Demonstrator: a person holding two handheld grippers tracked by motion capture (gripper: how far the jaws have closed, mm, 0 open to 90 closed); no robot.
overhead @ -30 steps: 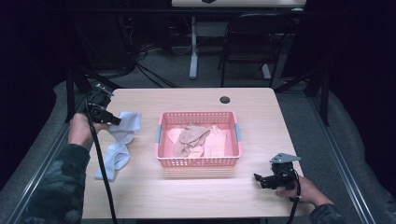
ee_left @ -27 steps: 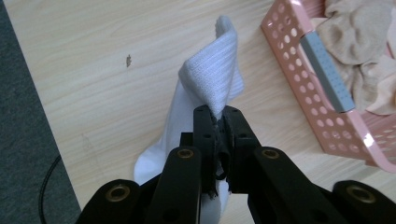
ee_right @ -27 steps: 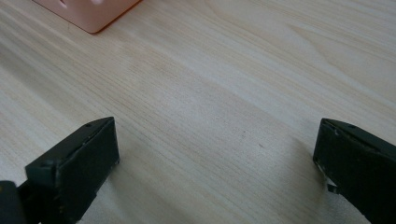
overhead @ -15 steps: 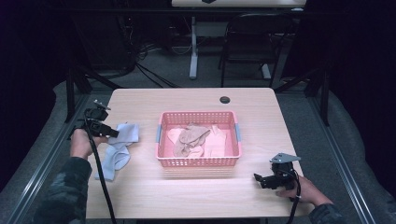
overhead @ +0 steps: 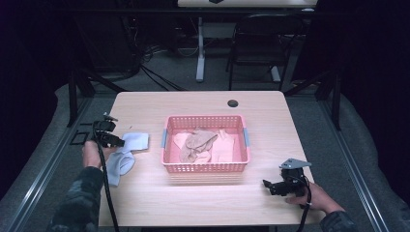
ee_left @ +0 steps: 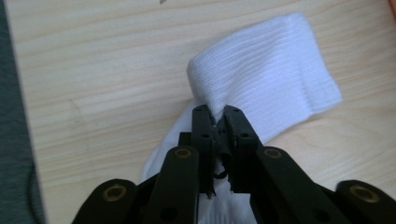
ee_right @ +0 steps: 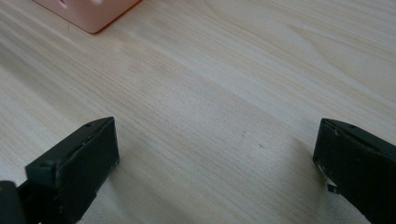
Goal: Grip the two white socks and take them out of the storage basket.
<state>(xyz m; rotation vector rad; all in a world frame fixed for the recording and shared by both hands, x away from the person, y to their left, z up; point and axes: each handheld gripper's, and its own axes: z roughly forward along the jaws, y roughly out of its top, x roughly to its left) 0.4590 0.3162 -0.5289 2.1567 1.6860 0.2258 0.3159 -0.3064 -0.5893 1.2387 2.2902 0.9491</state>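
Left hand-held gripper (overhead: 117, 140) at left edge of wooden surface (overhead: 203, 203), jaws pressed together, pinching a fold of white sock (ee_left: 271, 79). Same sock (overhead: 126, 152) in high view lying flat on surface, left of pink basket (overhead: 166, 142), apart from it; cuff end near gripper tip, rest trailing back toward person's left hand (overhead: 92, 153). Left gripper view: ribbed cuff bunched up just above jaw tips, more sock under jaws. Basket mid-surface, holding beige and pale pink clothes (overhead: 203, 145), heaped loosely. Right hand-held gripper (overhead: 270, 186) resting low on surface near front right, well apart from basket, held by right hand (overhead: 307, 197); grey plate (overhead: 295, 164) on top. Right gripper view: jaws spread wide, bare wood between, basket corner (ee_right: 88, 14) at top left. Small dark round object (overhead: 233, 103) near far edge of surface. Chair (overhead: 256, 43) beyond, on floor.
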